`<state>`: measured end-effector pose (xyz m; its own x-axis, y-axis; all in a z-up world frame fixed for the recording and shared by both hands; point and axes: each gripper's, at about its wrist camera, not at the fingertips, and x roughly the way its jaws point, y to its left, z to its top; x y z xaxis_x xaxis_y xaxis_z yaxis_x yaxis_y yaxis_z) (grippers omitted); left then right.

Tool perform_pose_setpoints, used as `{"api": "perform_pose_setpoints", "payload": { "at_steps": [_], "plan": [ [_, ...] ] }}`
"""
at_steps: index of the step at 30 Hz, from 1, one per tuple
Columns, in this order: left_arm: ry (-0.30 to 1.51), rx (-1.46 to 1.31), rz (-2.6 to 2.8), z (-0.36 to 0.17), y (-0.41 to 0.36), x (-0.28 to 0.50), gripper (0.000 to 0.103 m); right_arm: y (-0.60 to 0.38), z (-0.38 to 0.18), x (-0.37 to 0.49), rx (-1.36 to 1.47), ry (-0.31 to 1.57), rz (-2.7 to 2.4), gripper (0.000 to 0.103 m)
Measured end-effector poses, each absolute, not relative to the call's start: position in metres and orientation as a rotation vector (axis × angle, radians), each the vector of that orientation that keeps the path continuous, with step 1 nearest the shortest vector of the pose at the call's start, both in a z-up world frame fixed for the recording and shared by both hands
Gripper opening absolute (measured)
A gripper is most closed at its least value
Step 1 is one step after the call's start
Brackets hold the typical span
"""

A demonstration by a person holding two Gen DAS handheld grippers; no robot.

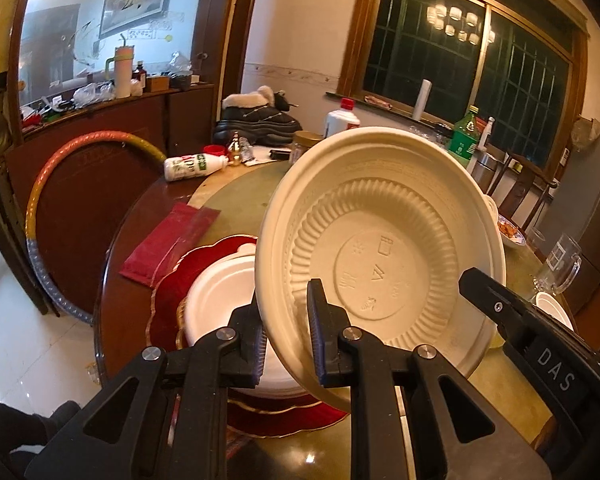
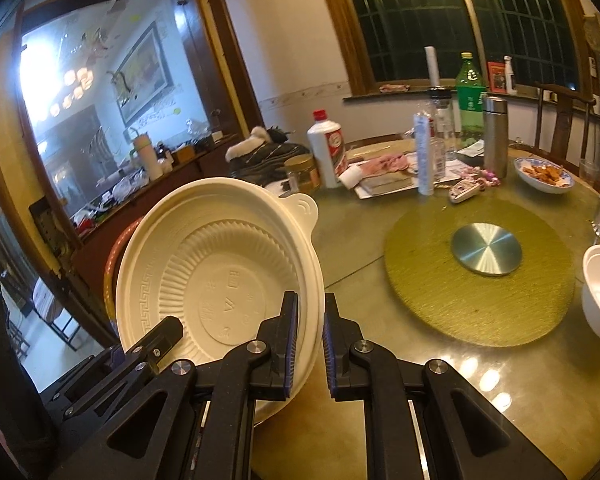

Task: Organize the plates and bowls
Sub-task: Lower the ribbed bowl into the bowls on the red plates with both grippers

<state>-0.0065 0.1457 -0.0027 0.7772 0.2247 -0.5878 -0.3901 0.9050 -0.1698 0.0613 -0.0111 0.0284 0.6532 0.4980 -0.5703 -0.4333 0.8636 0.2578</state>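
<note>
While the cream bowl [image 1: 380,240] hangs tilted on edge above the table's [image 2: 500,380] near edge, rim pinched by both the left gripper [image 1: 287,344] and right gripper [image 2: 310,346], the white plate stack [image 1: 220,300] lies lower left, nearer the left gripper.

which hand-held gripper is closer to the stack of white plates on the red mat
Left. The left hand-held gripper sits right above the white plates on the red mat, pinching the beige plate. The right hand-held gripper grips that plate's opposite edge.
</note>
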Motion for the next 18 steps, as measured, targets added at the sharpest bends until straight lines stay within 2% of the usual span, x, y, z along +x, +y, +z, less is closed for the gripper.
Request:
{"api": "perform_pose_setpoints", "payload": {
  "at_steps": [18],
  "plan": [
    [0.623, -0.339, 0.373, -0.017, 0.173, -0.025, 0.016, 0.029, 0.013, 0.049, 0.018, 0.735, 0.579, 0.012]
  ]
}}
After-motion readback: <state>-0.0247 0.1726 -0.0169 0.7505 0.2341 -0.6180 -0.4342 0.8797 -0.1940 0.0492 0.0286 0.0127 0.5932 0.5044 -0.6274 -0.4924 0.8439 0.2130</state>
